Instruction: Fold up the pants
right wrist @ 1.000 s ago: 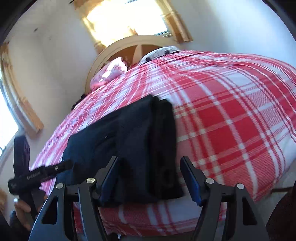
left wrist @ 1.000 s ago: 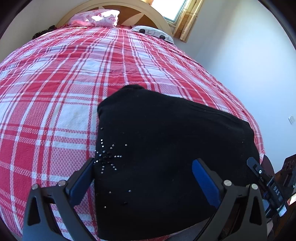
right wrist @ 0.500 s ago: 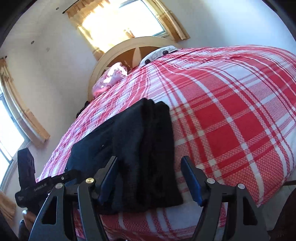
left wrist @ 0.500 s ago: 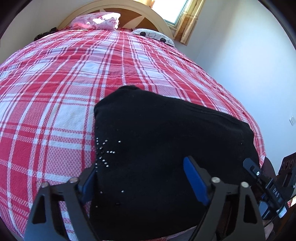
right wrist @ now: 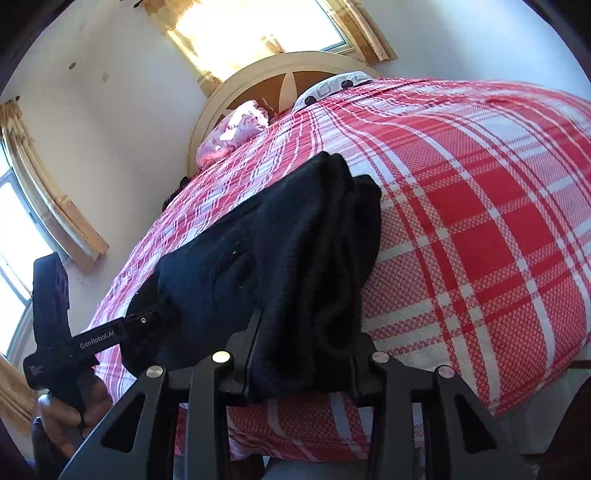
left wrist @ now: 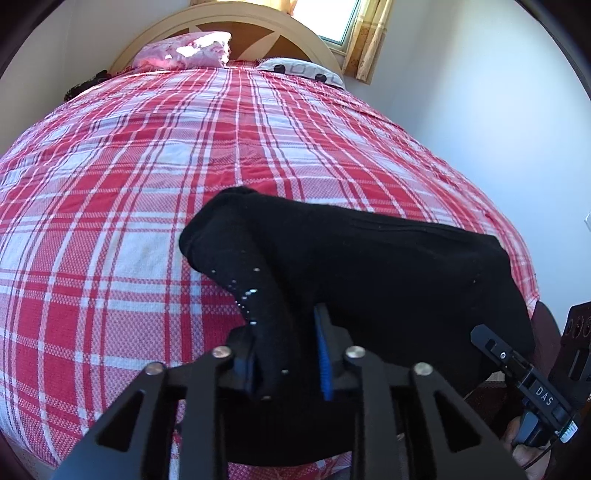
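- Left gripper (left wrist: 286,354): the jaws have just been closing and are now clamped on a bunched ridge of the pants (left wrist: 369,266) at the near left corner. The blue pad of one finger (left wrist: 323,354) is seen pressed against the cloth.
- Right gripper (right wrist: 303,360): the jaws have just been closing and are now narrowed onto the near right edge of the pants (right wrist: 295,258), where several stacked folds are pinched between them.
- Count: two grippers, one pair of pants, one bed, two pillows, two windows in the right wrist view.
- Pants: black, folded into a compact stack, placed on the near end of the bed (left wrist: 147,184) beside its foot edge. Small shiny studs (left wrist: 247,293) are seen on the lifted left corner.
- Axis: the long axis of the stack is laid across the bed, from one gripper to the other; the short side is pointed toward the headboard (left wrist: 258,26).
- Bed: covered with a red and white plaid spread.
- Pillows: a pink one (left wrist: 184,51) and a white one with dark marks (left wrist: 303,70) are set at the head end, well apart from the pants.
- A hand (right wrist: 66,413) is seen on the left gripper's handle in the right wrist view.
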Motion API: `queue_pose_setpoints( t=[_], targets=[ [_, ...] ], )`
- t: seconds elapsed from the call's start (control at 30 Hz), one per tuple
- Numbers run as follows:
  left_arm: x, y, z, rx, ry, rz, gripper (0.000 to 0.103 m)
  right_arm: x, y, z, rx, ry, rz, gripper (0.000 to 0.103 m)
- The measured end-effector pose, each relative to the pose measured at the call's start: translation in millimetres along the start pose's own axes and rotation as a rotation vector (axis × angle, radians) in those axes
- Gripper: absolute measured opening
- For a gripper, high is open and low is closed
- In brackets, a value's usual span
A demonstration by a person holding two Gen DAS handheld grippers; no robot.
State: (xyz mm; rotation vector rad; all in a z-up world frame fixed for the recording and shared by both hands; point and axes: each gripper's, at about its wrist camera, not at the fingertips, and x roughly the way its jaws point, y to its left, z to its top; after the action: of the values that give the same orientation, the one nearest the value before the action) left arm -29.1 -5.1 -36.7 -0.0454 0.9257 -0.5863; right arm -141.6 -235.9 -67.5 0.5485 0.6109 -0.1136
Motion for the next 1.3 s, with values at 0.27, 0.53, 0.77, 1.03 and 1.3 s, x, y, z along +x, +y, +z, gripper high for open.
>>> queue_pose_setpoints(
  t=[0.27,0.53,0.77,1.03,1.3],
  targets=[
    [-16,0,13,0.027,-0.07,0.046,0.017,-11,32,20,-0.101,-0.051,0.035,0.036],
    [-36,37,35,-0.017,-0.167,0.181,0.017,15,84,43,-0.198,-0.049,0.105,0.036],
    [-49,87,47,-0.081,-0.205,0.298,0.017,63,140,51,-0.271,0.008,0.187,0.036],
    [-64,147,69,-0.123,-0.281,0.461,0.017,127,215,67,-0.359,0.025,0.26,0.036],
    [-52,213,74,-0.185,-0.256,0.584,0.017,217,269,62,-0.386,0.113,0.289,0.036]
  ],
)
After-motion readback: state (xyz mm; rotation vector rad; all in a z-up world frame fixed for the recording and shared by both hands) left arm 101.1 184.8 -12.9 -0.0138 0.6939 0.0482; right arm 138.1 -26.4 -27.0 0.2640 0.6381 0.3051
